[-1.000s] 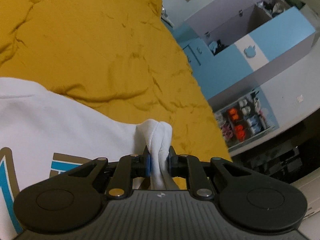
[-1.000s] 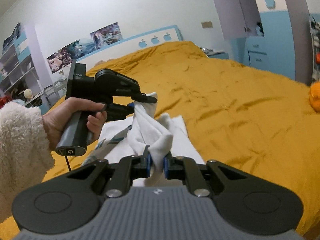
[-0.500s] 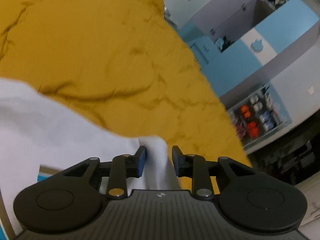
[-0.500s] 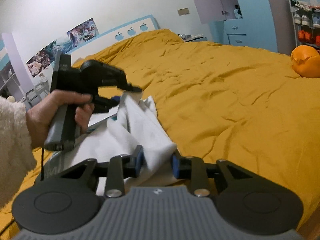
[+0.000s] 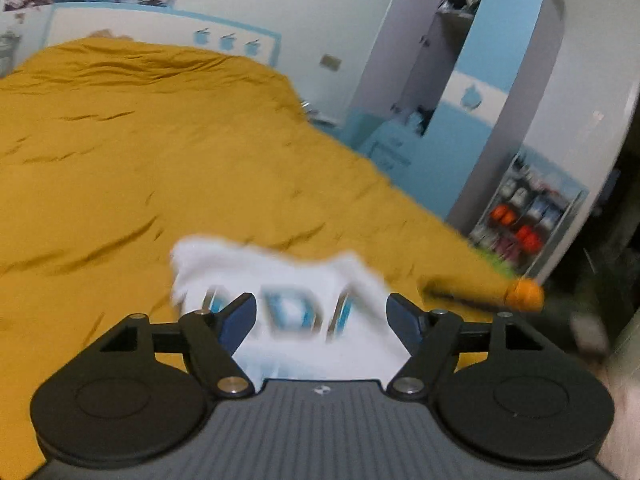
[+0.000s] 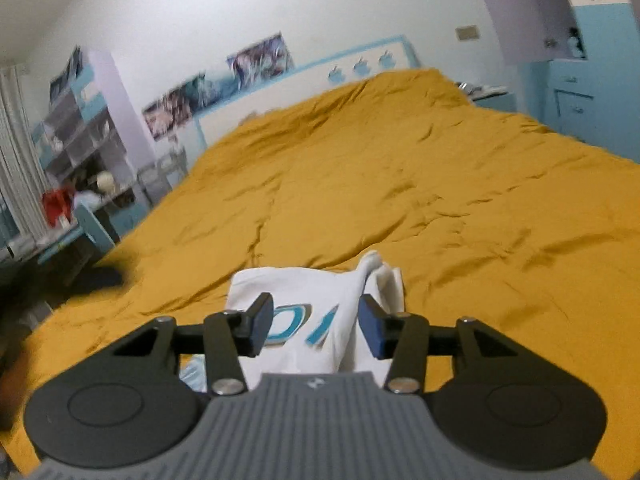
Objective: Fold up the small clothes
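One white garment (image 6: pixel 316 312) lies on the bedspread (image 6: pixel 400 184); left gripper (image 5: pixel 322 314) and right gripper (image 6: pixel 316 324) both gape wide, empty. Only the left view shows an orange ball (image 5: pixel 524 294) at 3 o'clock.

Bed (image 6: pixel 420 184) covered by wrinkled mustard-yellow cover, fills most of both views. White garment (image 6: pixel 316 304) with blue-and-tan print lies directly on cover at near edge, folded into compact bundle, one bunched ridge rising on right side. Orange ball (image 5: pixel 524 295) at bed's near right corner; contact unclear, blurred.
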Available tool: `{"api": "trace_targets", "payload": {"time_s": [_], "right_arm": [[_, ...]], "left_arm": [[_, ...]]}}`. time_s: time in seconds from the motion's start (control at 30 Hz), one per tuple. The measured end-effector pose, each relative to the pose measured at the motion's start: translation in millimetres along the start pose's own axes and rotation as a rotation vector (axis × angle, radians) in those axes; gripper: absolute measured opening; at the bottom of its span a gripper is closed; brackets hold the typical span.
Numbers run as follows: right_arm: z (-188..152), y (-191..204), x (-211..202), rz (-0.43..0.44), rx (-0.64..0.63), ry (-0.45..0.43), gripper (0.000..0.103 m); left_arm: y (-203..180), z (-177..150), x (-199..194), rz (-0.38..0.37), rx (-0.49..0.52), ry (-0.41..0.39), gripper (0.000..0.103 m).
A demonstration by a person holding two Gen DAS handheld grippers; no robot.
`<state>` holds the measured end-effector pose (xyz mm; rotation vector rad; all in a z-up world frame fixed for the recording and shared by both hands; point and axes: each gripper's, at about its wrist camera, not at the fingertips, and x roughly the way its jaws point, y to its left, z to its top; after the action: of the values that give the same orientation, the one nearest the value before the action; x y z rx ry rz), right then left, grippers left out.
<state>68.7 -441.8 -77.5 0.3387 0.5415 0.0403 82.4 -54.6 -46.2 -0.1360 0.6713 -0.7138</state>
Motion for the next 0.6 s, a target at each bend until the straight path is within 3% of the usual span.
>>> {"api": "trace_targets", "payload": {"time_s": [0.13, 0.33, 0.43, 0.47, 0.5, 0.6], "right_arm": [[18.8, 1.5, 49.6, -0.023, -0.031, 0.068, 0.034], [34.7, -9.7, 113.8, -0.122, -0.031, 0.141, 0.034], [29.7, -15.1, 128.7, -0.136, -0.021, 0.169, 0.034], [27.6, -15.7, 130.8, -0.127, -0.018, 0.171, 0.026], [26.6, -15.9, 134.1, -0.120, -0.020, 0.174, 0.000], [28.2, -10.3, 134.5, -0.130, -0.051, 0.168, 0.001]], "left_arm": [[-8.3, -43.1, -11.8, -0.009, -0.046, 0.000, 0.086], [3.3, -60.1, 13.9, -0.001, -0.176, 0.052, 0.086], [8.3, -65.9, 26.0, -0.001, -0.193, 0.074, 0.086], [7.0, -70.4, 26.9, 0.001, -0.183, 0.078, 0.088], [5.6, -71.1, 29.4, 0.002, -0.168, 0.086, 0.091], [-6.0, -71.3, 31.5, 0.040, -0.117, 0.096, 0.092]]}}
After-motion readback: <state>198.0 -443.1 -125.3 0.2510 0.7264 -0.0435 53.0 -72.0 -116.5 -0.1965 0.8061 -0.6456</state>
